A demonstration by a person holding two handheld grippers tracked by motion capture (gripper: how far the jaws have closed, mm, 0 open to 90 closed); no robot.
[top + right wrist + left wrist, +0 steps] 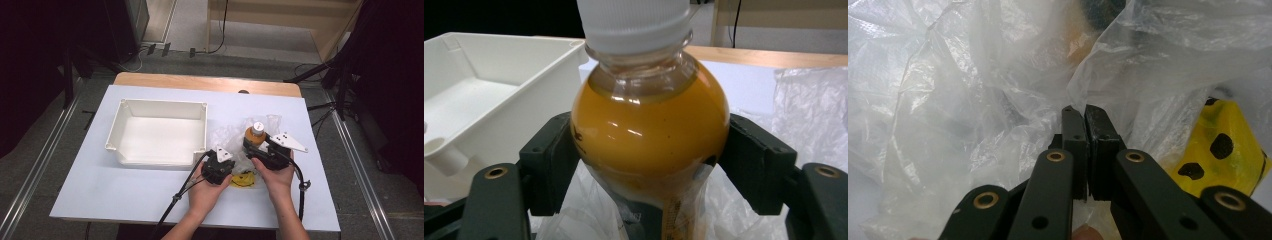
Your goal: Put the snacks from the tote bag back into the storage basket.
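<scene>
A small bottle of orange juice (256, 134) with a white cap stands upright on a crumpled clear plastic bag (227, 136). My right gripper (259, 148) reaches around the bottle (649, 125); its jaws stand wide on either side of the bottle's round shoulder, close against it, and I take them as open. My left gripper (219, 156) is beside it, and in the left gripper view its jaws (1084, 112) are shut on a fold of the bag (973, 100). A yellow packet with black spots (1220, 150) lies under the film at the right.
A white plastic bin (157, 107) stands to the left of the bag, with nothing in it. The yellow packet (243, 179) lies between the two hands near the front of the white tabletop (90, 190). Cables trail from both grippers toward the front edge.
</scene>
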